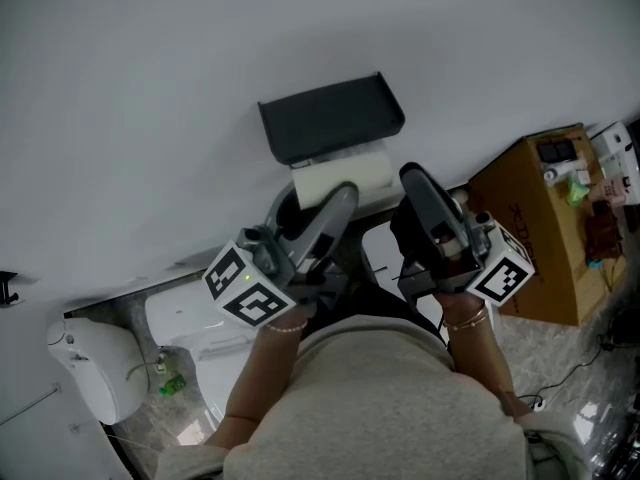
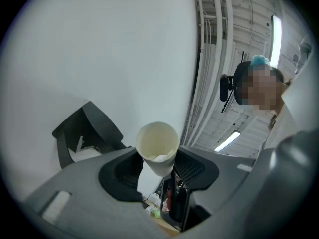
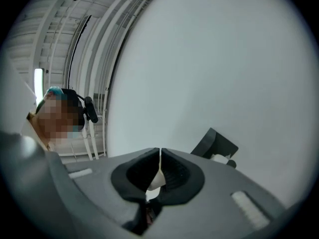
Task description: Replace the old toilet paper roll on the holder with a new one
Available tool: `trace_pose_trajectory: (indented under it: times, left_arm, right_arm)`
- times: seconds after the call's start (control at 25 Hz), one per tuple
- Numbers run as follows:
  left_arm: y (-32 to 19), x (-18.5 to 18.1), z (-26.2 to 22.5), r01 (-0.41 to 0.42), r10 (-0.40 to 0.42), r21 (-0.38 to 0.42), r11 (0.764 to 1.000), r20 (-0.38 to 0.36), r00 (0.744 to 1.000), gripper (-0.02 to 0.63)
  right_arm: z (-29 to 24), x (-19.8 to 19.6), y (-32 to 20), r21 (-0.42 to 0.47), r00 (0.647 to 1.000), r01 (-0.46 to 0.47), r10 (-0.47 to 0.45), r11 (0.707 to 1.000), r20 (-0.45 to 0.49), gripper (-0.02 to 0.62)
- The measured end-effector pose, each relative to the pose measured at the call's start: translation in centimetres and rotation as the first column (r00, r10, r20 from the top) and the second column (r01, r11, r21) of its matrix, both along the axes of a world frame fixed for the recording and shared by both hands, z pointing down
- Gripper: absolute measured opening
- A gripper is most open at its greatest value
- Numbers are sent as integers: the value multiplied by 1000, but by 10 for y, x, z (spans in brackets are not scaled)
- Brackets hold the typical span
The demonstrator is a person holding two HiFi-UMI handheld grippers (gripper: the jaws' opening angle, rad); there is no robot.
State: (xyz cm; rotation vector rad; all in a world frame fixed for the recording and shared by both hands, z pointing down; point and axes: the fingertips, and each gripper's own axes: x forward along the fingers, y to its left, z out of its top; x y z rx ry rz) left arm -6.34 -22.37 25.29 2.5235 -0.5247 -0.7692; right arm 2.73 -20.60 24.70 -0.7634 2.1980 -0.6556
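**Tube in left tongs, full roll under holder**

Cardboard tube [image 2: 157, 142], empty and cream-coloured, is clamped between the pads of the left tongs [image 2: 158, 166]. Its open end faces the camera, close to the black holder [image 1: 332, 118]. White paper roll [image 1: 352, 176] sits directly under the holder's lid, against the wall [image 1: 150, 88]. Right tongs [image 3: 160, 158] are closed, jaws together. A thin white sliver shows in the seam, can't tell what it is. Both tongs point up at the holder from below, left at the roll's front, right just beside the roll's end. Toilet [image 1: 190, 318] is down-left of the holder, cardboard box [image 1: 540, 233] to its right.
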Motion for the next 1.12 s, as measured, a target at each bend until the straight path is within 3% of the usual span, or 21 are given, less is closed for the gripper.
trace_pose_trajectory:
  times: [0.44,0.64,1.12]
  left_arm:
    - [1,-10,-1,27,-26,31,999,-18,999,209]
    - [0,-10,3,13,-12,12,1000,-27,1000,209]
    - [3,-11,5,18,-18,2,1000,-30,999,207]
  right_arm:
    - [-1,-9,2,35,999,-8,9,999,-36,5]
    - [8,-2,-4,-10,997,-58,58,998,-42,5]
    - [17,-3,-7,-48,992,-85,80,995,-98,4]
